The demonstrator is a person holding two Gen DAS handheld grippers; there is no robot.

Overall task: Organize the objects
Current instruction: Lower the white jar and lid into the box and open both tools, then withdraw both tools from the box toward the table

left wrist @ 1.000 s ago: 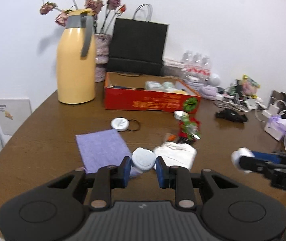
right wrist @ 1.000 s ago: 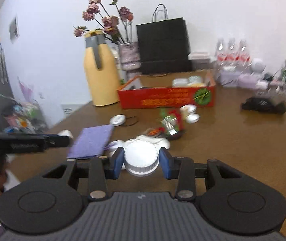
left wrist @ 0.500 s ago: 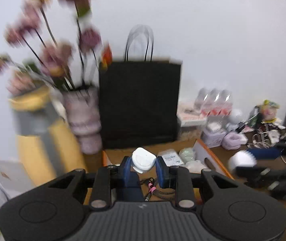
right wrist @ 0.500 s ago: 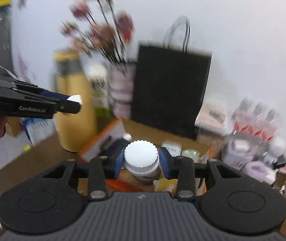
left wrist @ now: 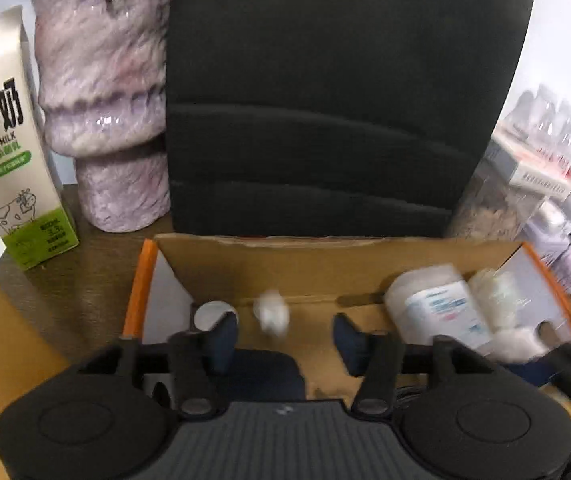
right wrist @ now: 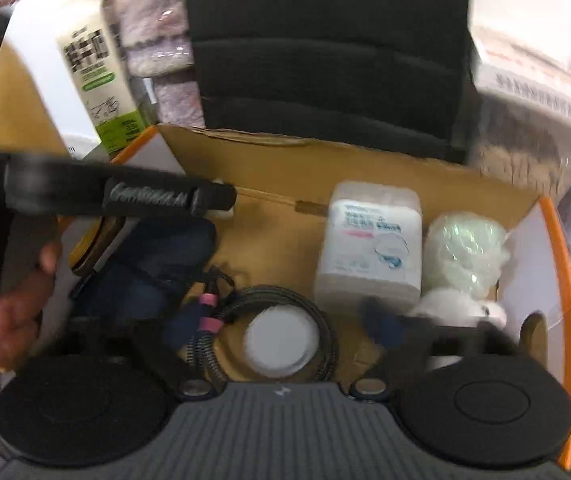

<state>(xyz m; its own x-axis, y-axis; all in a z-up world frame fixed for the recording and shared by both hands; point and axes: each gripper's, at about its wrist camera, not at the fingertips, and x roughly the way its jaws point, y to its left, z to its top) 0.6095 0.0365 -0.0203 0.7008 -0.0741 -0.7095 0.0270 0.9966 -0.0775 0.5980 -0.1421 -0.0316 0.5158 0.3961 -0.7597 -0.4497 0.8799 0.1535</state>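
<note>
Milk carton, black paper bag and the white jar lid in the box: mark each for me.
milk carton (left wrist: 3, 152): left wrist view, printed front face.
black paper bag (left wrist: 333, 92): left wrist view, middle of its front panel.
white jar lid (right wrist: 279, 340): right wrist view, centre of its flat top.

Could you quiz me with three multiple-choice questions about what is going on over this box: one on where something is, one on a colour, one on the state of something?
1. Where does the milk carton stand?
A. inside the cardboard box
B. on the table beside the purple vase
C. inside the black bag

2. What colour is the rim of the cardboard box?
A. orange
B. blue
C. green

3. How is the right gripper?
A. clamped on the white-capped jar
B. jaws parted around nothing, the white-capped jar lying below them
C. shut on a cable

Answers:
1 B: it stands outside the box's left wall, next to the vase.
2 A: both side edges show orange.
3 B: its jaws are opening, the pads clear of the jar.
</note>
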